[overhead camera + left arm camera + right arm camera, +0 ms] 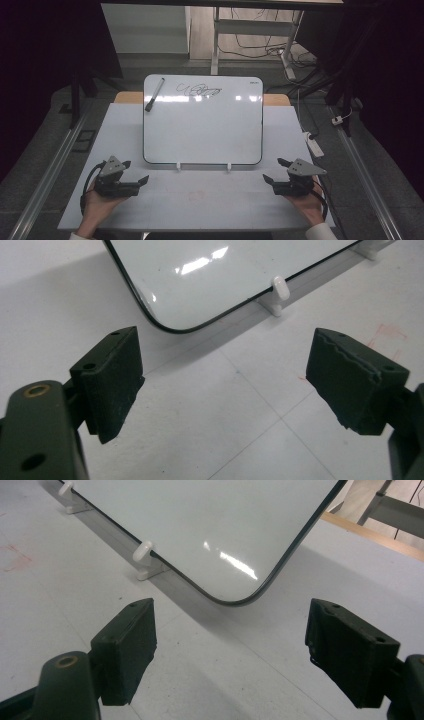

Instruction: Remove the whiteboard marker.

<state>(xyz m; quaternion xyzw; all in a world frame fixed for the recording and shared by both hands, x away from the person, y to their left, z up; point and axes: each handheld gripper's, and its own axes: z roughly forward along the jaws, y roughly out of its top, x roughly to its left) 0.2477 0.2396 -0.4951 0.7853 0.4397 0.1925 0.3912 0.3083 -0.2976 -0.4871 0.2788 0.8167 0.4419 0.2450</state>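
A whiteboard (202, 125) leans on two small white stands in the middle of the white table (200, 200), with a black scribble (200, 90) near its top edge. A black marker (154, 94) lies on the board's upper left corner. My left gripper (135, 171) rests at the near left, open, nothing between its jaws; its own view shows the whiteboard's near corner (200, 285) and one stand (279, 290) ahead. My right gripper (277, 170) sits at the near right, open and empty, facing the whiteboard's other near corner (220, 540) and a stand (145, 555).
A wooden strip (276, 99) shows behind the board at both sides. Past the table's far edge stand white desk legs (216, 40) with loose cables on the floor. A white power strip (315, 145) lies off the table's right side. Metal rails (50, 170) flank the table.
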